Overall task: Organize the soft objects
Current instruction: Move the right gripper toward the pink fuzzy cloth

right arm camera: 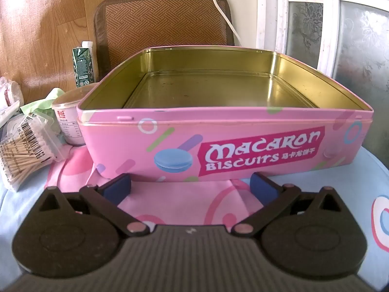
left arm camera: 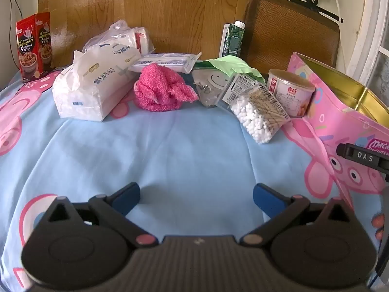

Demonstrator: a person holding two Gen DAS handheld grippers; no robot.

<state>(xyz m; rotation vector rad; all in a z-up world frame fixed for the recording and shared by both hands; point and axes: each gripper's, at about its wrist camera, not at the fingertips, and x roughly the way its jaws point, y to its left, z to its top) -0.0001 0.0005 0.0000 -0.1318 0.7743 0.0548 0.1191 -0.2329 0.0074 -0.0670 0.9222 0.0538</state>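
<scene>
Spread under everything we see a light blue cloth (left arm camera: 184,146) printed with pink cartoon pigs, backed by a wood-grain wall and a woven brown chair back (right arm camera: 160,24). Our left gripper (left arm camera: 196,198) hangs over bare cloth with its blue pads spread fully apart and nothing between them. Beyond it, along the far edge, lie the soft things: a white tissue pack (left arm camera: 90,90) on the left, a fuzzy pink cloth (left arm camera: 161,90) just right of it, and a pale green cloth (left arm camera: 231,64) farther right. Near these sit a clear box of cotton swabs (left arm camera: 257,112), a small round can (left arm camera: 290,92), a green drink carton (left arm camera: 232,40) and a red snack box (left arm camera: 34,46) at the far left. Our right gripper (right arm camera: 190,187) is likewise wide open and empty, pointing at the near wall of the open pink biscuit tin (right arm camera: 243,126), whose gold inside holds nothing.
</scene>
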